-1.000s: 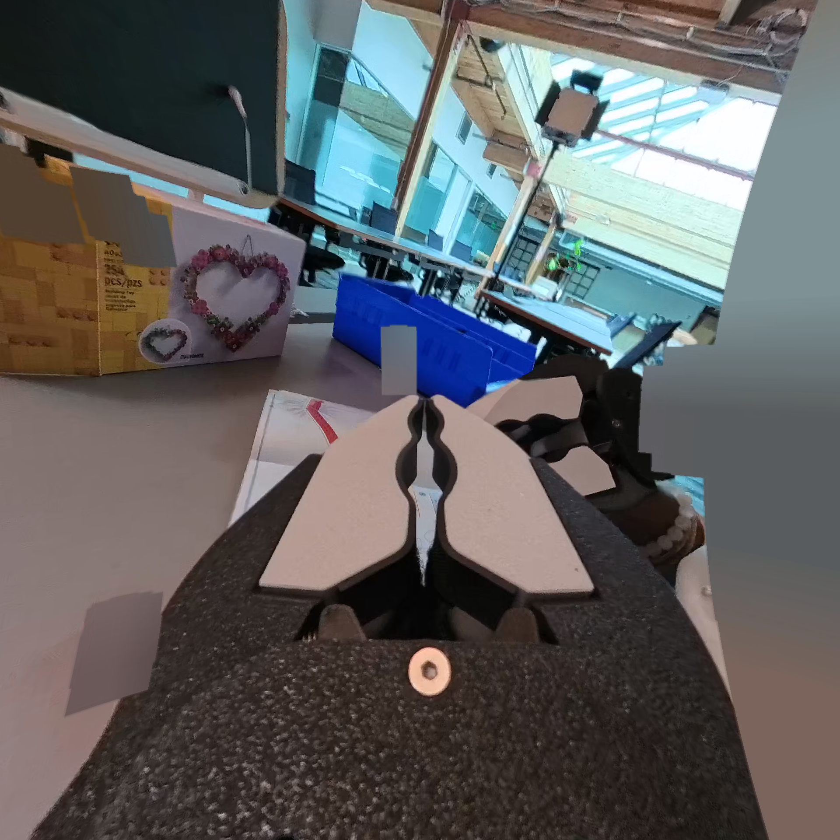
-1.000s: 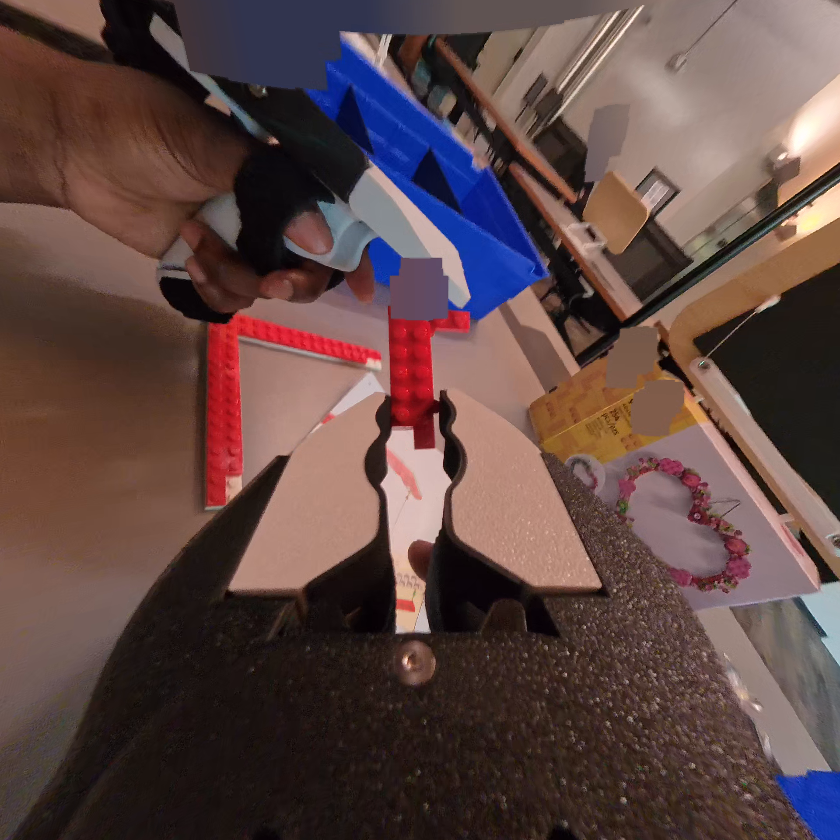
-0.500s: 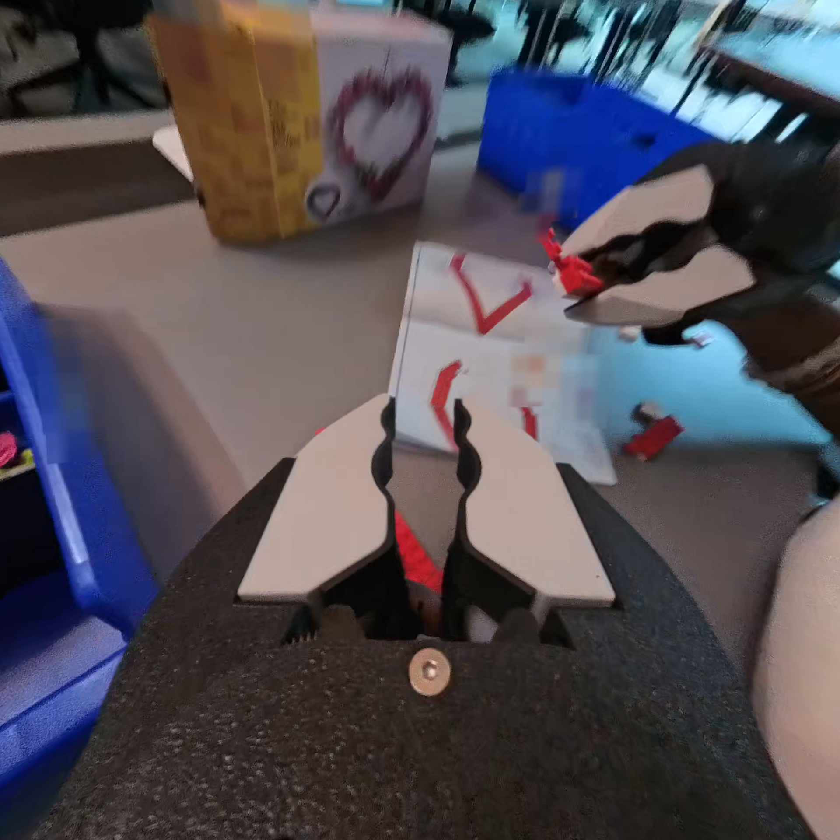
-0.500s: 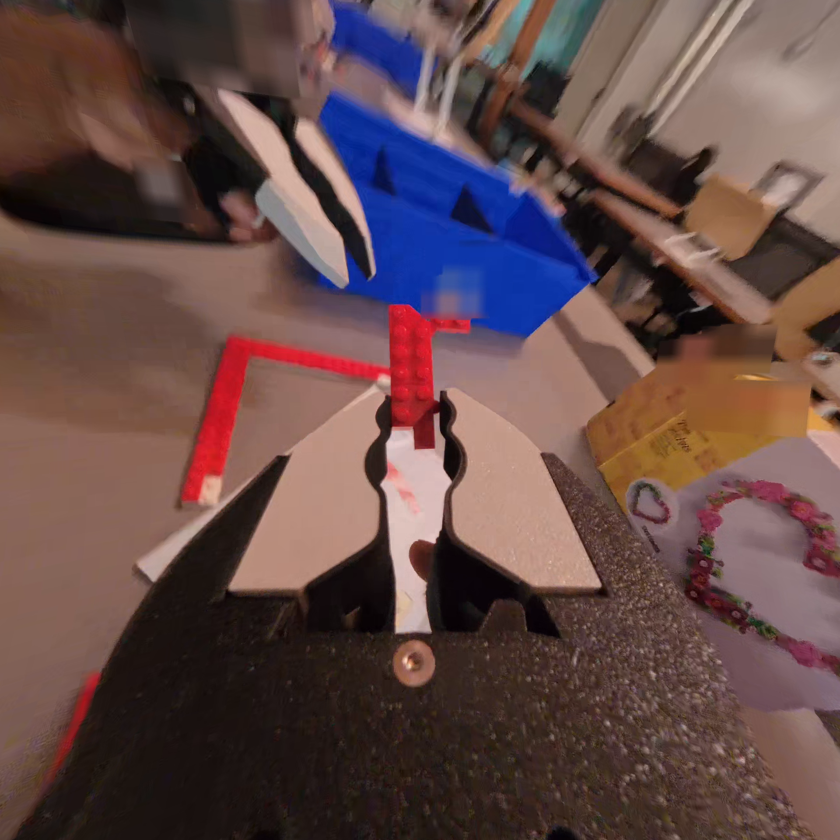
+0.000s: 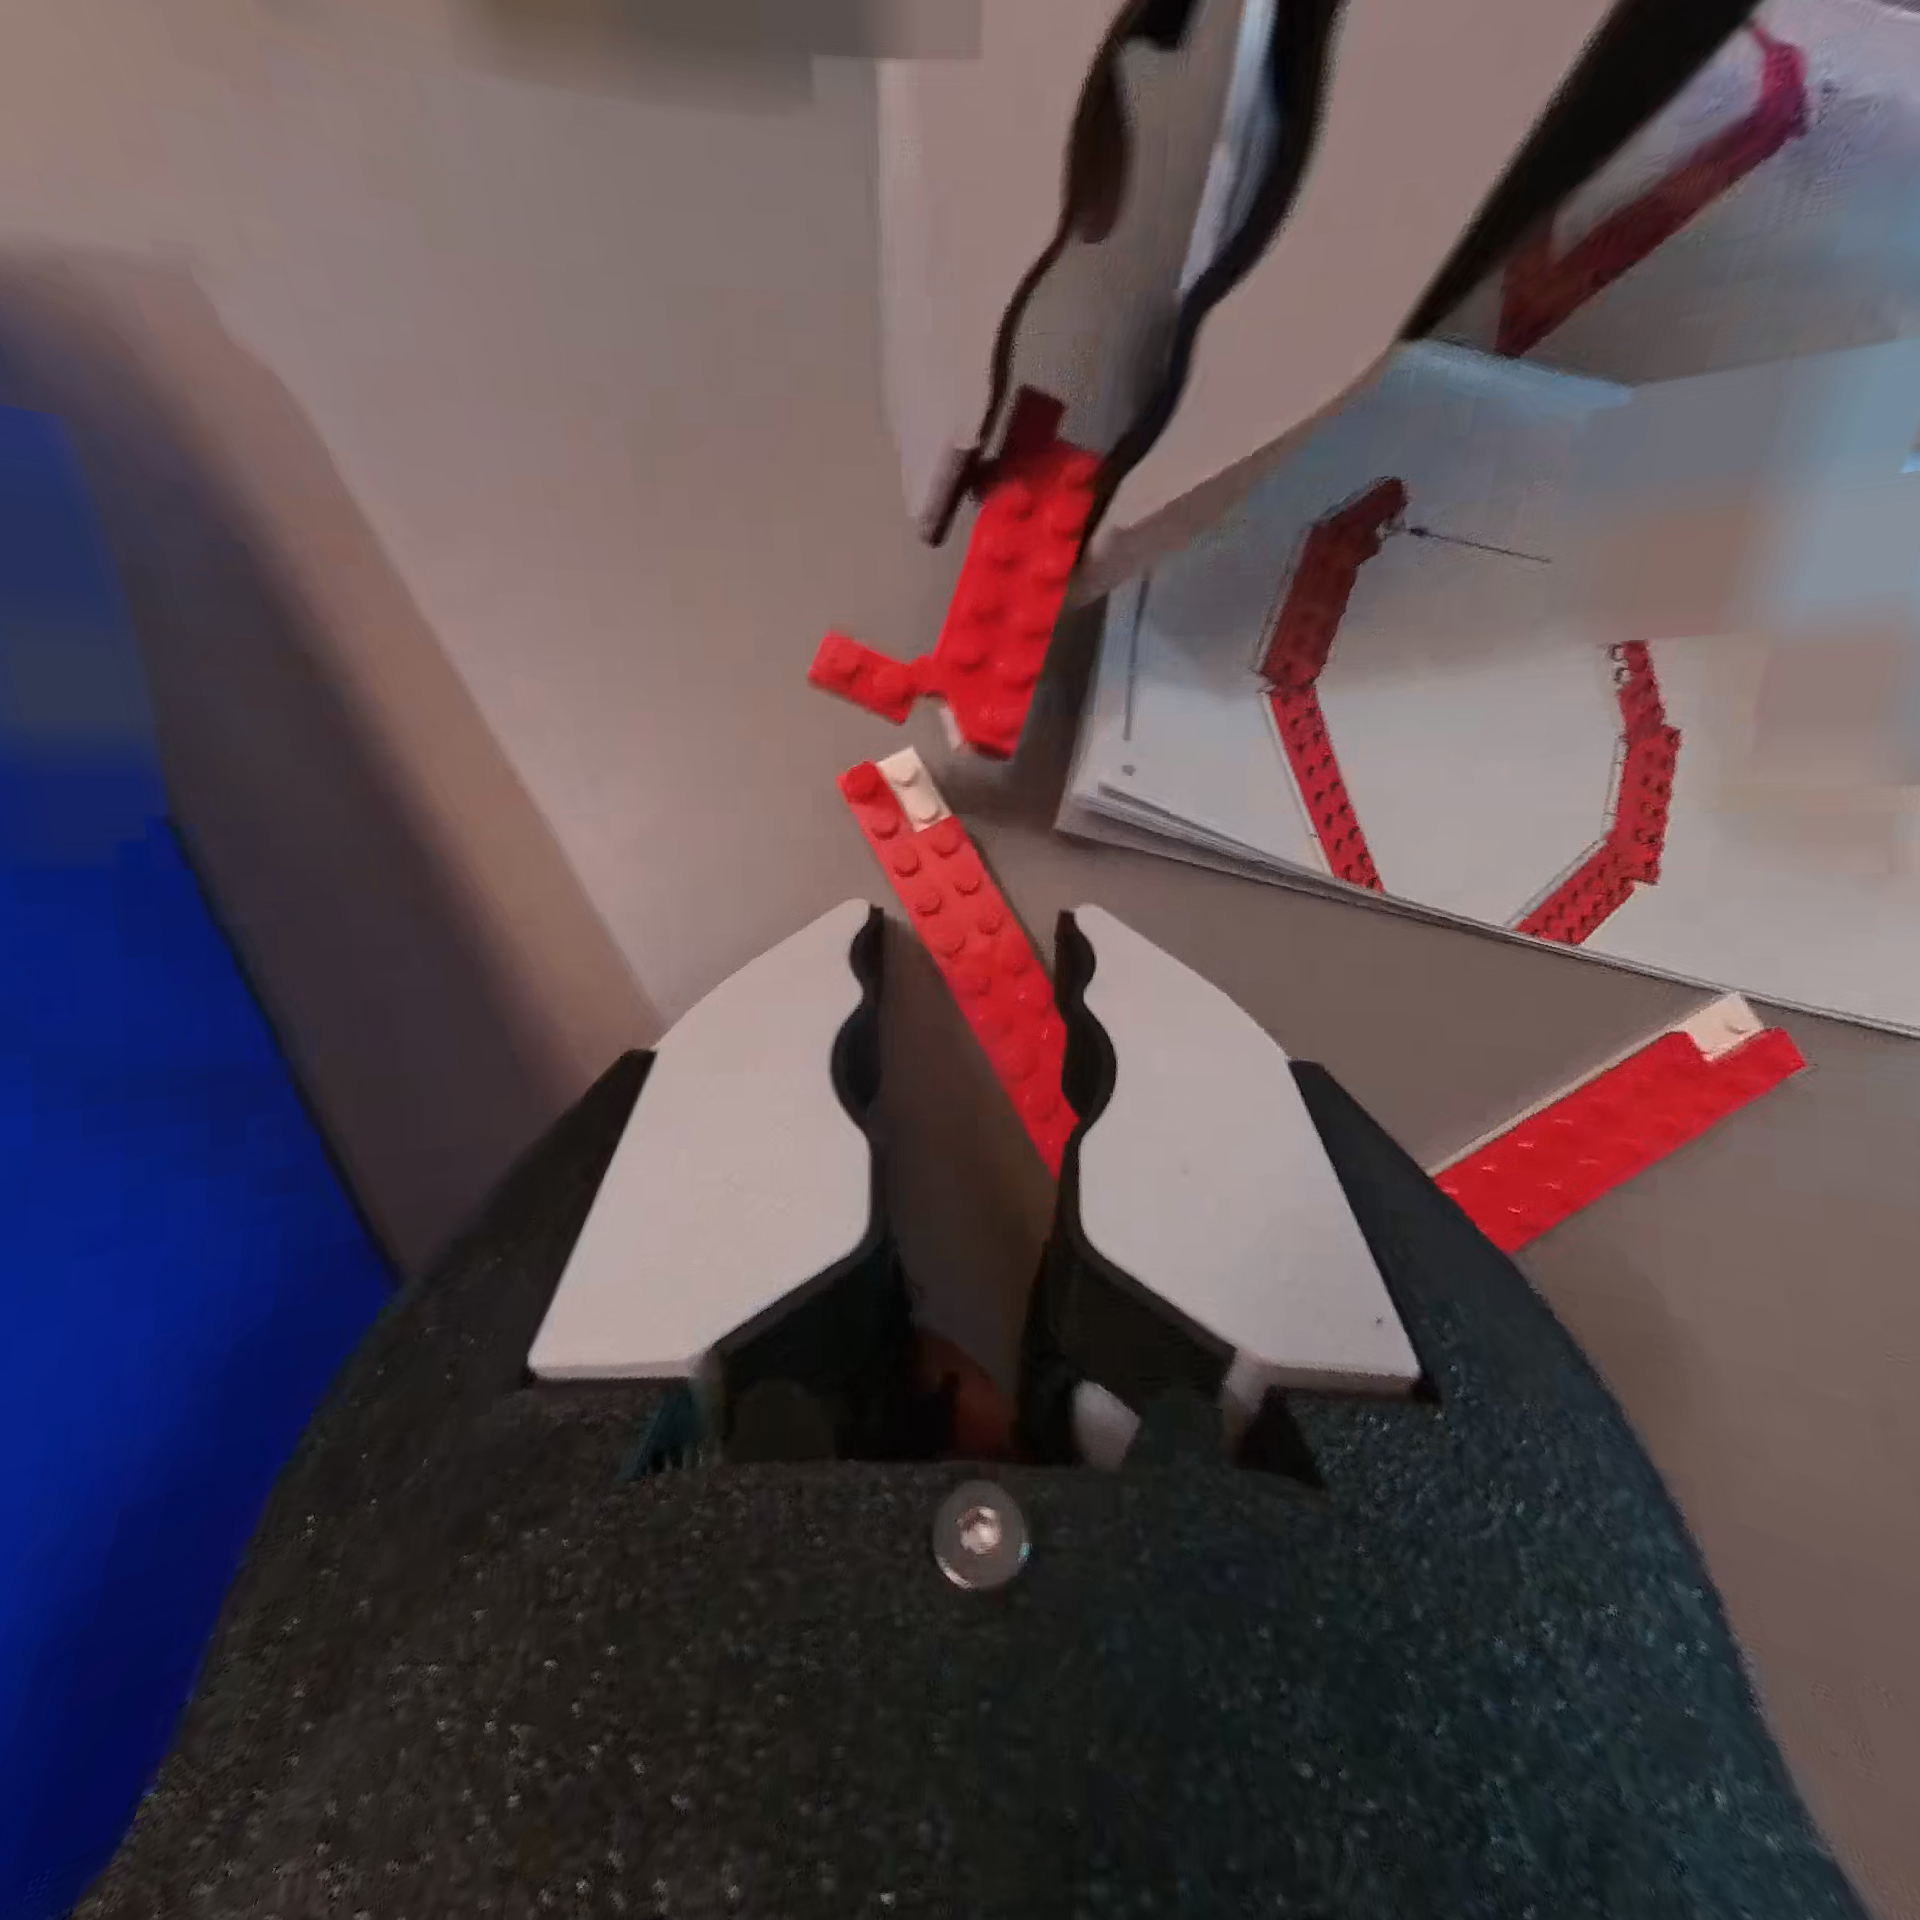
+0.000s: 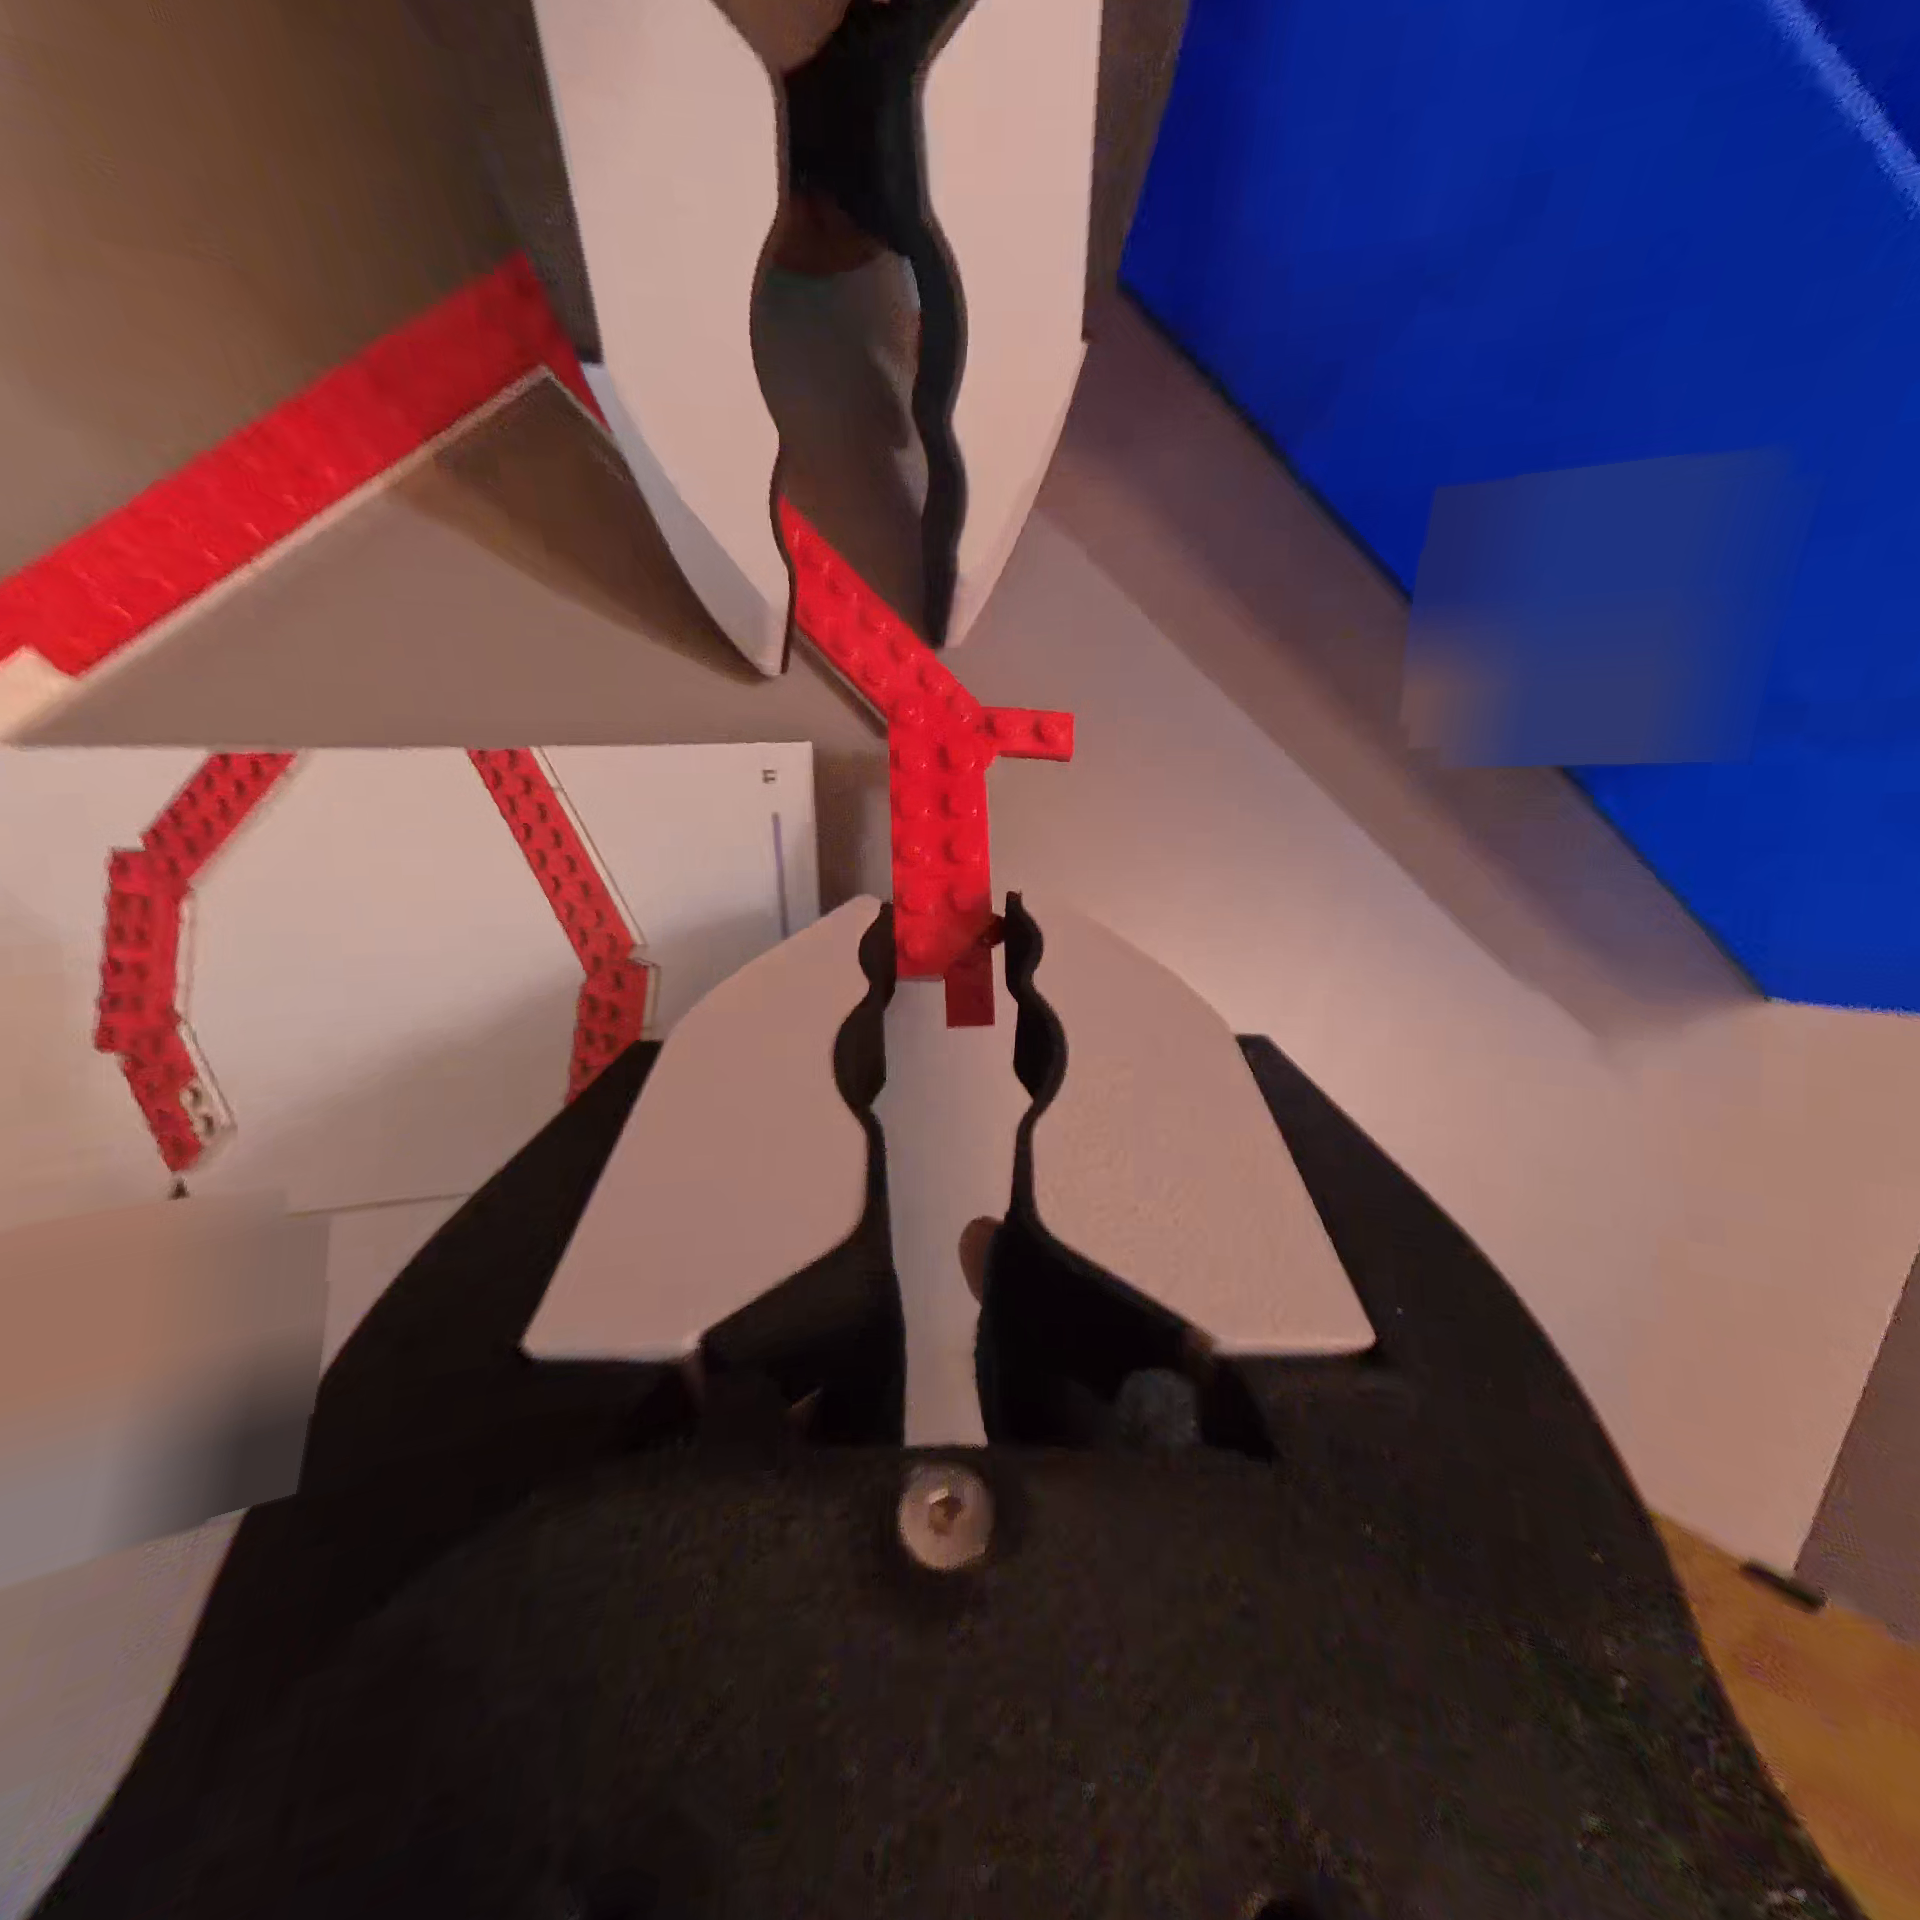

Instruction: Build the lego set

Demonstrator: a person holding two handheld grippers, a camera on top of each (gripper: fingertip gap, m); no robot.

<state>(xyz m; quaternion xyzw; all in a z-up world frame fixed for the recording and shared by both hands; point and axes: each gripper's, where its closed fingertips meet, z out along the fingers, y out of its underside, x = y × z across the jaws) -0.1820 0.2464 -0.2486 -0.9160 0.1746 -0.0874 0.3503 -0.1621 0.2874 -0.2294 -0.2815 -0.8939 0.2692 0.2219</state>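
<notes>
Gripping a short red studded lego piece with a side tab (image 6: 940, 831), the right gripper (image 6: 943, 914) holds it beside the long red angled lego strip (image 5: 961, 956) on the grey table (image 5: 520, 520). The left gripper (image 5: 966, 925) is spread around that strip. Only the left wrist view shows a gap between the two pieces; the right's makes them look touching.

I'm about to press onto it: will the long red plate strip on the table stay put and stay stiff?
The long red plate strip looks thin, so probably light and liable to slide. It lies flat, unlikely to tip. Its joined segments might flex or separate.
</notes>
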